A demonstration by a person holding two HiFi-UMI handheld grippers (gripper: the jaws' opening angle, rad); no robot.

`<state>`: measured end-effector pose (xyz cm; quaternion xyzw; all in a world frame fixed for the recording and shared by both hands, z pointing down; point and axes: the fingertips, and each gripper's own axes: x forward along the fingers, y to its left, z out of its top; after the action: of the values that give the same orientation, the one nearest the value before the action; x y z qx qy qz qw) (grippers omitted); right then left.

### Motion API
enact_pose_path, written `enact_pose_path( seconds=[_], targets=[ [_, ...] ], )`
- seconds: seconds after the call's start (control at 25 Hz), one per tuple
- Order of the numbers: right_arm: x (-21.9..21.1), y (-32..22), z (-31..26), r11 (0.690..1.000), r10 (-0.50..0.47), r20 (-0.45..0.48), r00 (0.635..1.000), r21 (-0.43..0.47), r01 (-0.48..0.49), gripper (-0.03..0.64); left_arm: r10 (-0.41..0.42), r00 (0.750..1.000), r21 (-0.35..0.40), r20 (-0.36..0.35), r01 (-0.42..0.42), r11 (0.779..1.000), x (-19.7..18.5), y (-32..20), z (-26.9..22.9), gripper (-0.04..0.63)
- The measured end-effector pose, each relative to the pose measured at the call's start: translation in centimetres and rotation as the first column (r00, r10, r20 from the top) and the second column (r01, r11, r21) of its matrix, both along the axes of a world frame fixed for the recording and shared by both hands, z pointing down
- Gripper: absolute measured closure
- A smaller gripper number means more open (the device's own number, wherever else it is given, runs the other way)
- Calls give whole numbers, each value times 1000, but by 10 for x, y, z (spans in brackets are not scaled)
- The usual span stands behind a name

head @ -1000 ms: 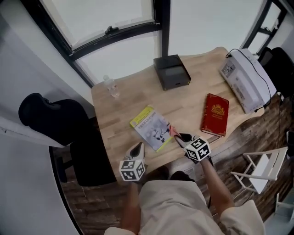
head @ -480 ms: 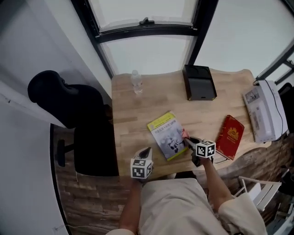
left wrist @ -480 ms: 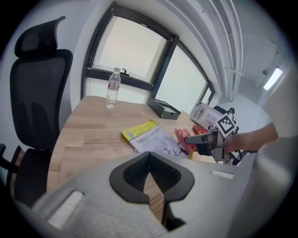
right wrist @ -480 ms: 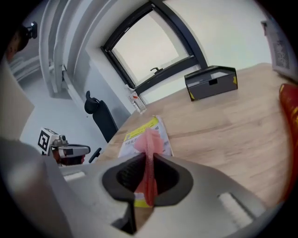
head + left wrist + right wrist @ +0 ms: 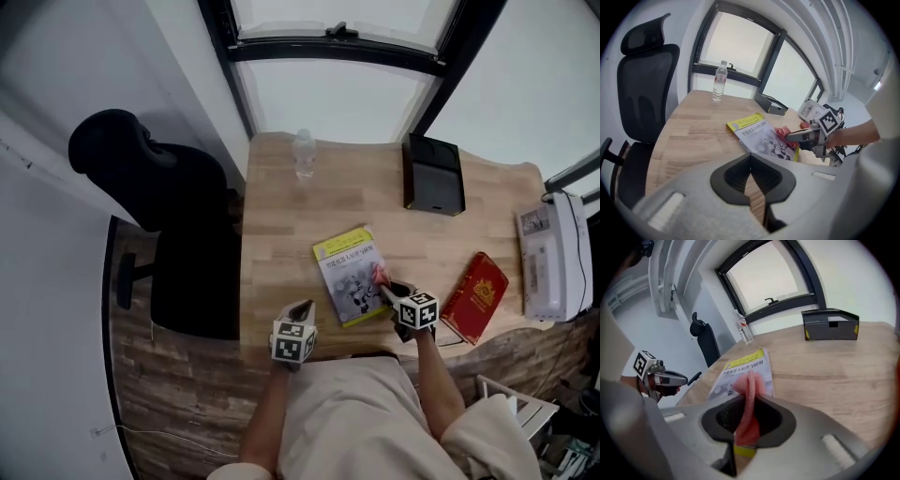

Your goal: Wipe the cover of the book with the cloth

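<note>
The right tongs (image 5: pixel 385 285) pinch a pink cloth (image 5: pixel 747 401). A fold of it is clamped between the jaws, and a loose wad pokes out past the tips. That wad rests on the near right edge of the yellow-and-white book (image 5: pixel 349 277), which lies flat on the bench (image 5: pixel 281 234) just ahead of these tongs, cover up. The left tongs (image 5: pixel 300 308) are pressed together with nothing in them. They hover over the bench's near edge, with the book ahead and to their right, near but not touching.

The cloth looks limp and very light. It will likely bunch and drag rather than spread, so only the wad beyond the tips does the wiping. The grip on the fold seems deep enough, and the cloth should not need retaking unless the wad rolls under.

The book looks like a thin paperback with a glossy cover, so it is probably light and somewhat slick. A firm stroke away from the right tongs could push it across the wood instead of cleaning it. The sensible place to steady it is the corner nearest the left tongs, pressed down with the closed tips rather than pinched. Pinching the edge could lift or curl the soft cover.

A red book (image 5: pixel 474 295) lies to the right of the right tongs, well clear of the stroke.
</note>
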<state>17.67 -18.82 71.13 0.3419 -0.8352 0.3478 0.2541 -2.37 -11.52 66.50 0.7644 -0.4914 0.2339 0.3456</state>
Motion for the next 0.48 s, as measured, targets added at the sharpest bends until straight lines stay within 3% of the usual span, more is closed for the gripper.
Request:
enact_pose_path(
  seconds=[0.12, 0.24, 0.36, 0.48],
  targets=[
    [-23, 28, -6, 993, -104, 102, 989, -53, 109, 559, -23, 1000, -8, -18, 23, 1000, 10, -3, 8, 589],
    [-58, 77, -17, 951, -293, 160, 943, -55, 305, 563, -33, 999, -22, -2, 33, 999, 8, -5, 17, 589],
    [-69, 81, -36, 925, -380, 91, 920, 25, 379, 568, -51, 999, -30, 1, 51, 998, 5, 0, 18, 589],
    [-75, 38, -53, 908, -383, -104, 918, 142, 395, 568, -44, 999, -39, 3, 44, 998, 11, 0, 24, 589]
  ],
)
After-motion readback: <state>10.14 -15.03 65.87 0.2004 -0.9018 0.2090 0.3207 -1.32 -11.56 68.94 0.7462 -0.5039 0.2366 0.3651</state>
